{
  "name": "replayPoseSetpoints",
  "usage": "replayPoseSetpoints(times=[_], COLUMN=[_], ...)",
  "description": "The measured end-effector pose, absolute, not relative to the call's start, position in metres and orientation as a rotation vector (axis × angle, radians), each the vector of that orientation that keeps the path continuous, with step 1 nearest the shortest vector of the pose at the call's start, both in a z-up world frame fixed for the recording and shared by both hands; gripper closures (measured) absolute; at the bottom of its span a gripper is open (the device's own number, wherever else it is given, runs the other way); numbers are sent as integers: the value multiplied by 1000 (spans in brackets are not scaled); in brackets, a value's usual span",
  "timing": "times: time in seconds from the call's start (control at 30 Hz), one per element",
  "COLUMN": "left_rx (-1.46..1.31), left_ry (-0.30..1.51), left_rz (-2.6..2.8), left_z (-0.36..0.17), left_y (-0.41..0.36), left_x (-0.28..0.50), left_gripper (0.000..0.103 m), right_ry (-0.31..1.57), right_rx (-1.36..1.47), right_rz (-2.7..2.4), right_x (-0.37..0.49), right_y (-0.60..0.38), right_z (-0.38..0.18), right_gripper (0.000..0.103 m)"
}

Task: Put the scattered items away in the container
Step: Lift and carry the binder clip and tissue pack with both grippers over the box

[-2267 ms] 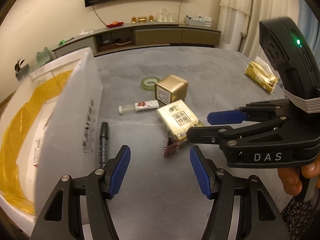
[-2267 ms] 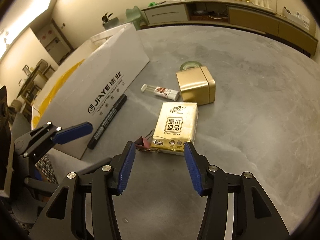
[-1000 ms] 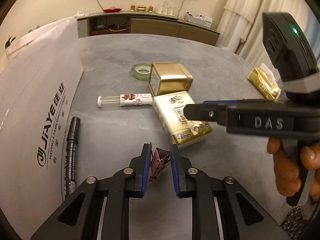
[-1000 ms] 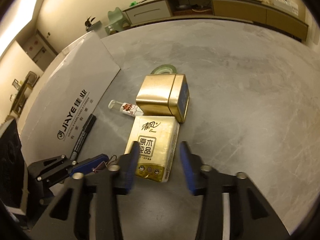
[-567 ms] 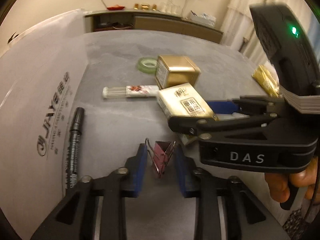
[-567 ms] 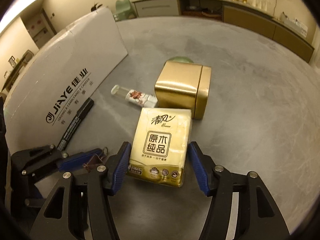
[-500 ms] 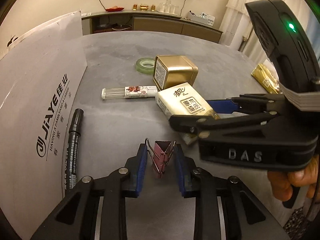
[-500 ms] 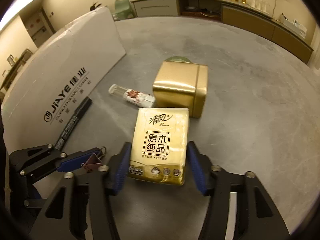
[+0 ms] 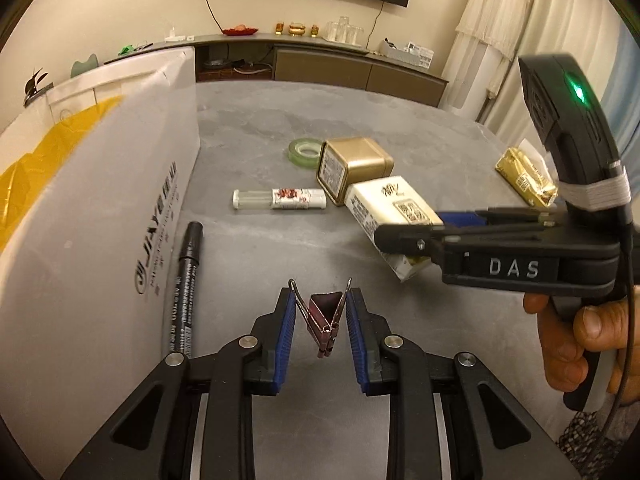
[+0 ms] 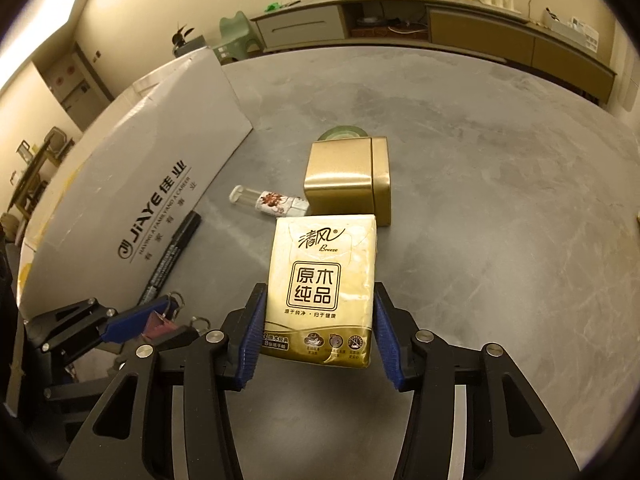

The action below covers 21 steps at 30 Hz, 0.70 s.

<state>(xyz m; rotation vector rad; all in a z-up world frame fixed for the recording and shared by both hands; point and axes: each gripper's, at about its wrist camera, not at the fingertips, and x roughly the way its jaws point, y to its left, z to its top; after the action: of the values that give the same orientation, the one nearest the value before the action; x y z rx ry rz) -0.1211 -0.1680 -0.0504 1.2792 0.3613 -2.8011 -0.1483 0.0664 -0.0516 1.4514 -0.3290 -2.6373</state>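
- The left gripper (image 9: pixel 320 320) has its fingers (image 9: pixel 286 328) clenched on a maroon binder clip (image 9: pixel 323 314), which sits between the blue pads.
- The right gripper (image 10: pixel 318 328) grips a gold tissue pack (image 10: pixel 322 284) between its fingers, lifted off the grey worktop (image 10: pixel 500 208).
- Beyond the fingers lie a gold tin (image 10: pixel 346 176), small bottle (image 9: pixel 280 199) and tape roll (image 9: pixel 305 152).
- Left of the left fingers: a black marker (image 9: pixel 185 280) beside the white cardboard box (image 9: pixel 100 216).

Green tape roll (image 10: pixel 342 133): mostly hidden behind gold tin (image 10: pixel 347 178).
Cardboard box (image 9: pixel 100 216): cut by left frame edge; interior unseen.
Tissue pack (image 9: pixel 390 216): near end covered by right gripper (image 9: pixel 404 236).
Marker (image 9: pixel 185 284) print: illegible.
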Motion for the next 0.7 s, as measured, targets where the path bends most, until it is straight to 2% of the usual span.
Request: replayPoseSetpoints(times=[0.3,0.7], left_rx=[1199,1058], left_ry=[369,432], left_rz=[-2854,-2890], left_z=[-20,22], left_y=[-167,-185], left_x=[-101,-70], left_gripper=[76,76], right_ry=[-361,-291], right_rx=[1406,1337], right_rz=[-2663,-2672], right_x=[-129,-118], right_y=[63,31], right_z=[-32,3], right_gripper=[51,51])
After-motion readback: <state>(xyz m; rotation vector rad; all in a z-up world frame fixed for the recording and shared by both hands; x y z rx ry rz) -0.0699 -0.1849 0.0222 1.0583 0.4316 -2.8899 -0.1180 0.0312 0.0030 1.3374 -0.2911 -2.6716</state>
